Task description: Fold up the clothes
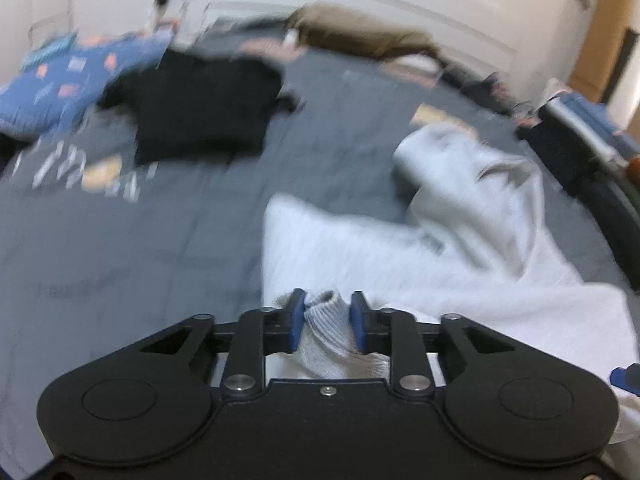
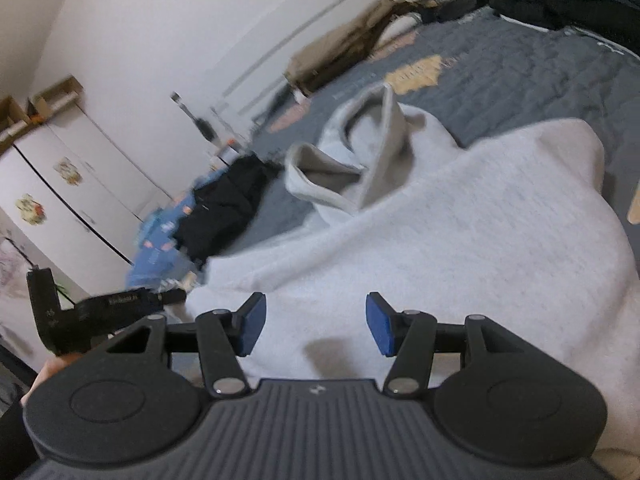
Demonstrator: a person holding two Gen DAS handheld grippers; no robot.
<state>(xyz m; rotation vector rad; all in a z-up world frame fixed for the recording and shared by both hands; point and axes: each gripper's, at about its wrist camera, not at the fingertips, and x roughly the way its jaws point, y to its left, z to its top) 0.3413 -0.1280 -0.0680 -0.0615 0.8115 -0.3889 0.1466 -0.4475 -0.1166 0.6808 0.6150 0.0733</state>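
The light grey sweatshirt lies spread on the dark quilt, and its ribbed cuff sits between the left claw's 2 blue pads, which stand slightly apart with the knit bunched in the gap, so the grip looks loose. The right claw hovers half open and empty directly over the body of the sweatshirt. The fleece looks soft, thick and floppy, so I would pinch it at a firm edge such as the cuff or hem.

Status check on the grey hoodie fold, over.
Left claw: ribbed cuff between its pads, grip unclear. Right claw open, empty, over the grey hoodie. Hoodie rumpled on the bed. Black garment lies apart, nothing blocking.
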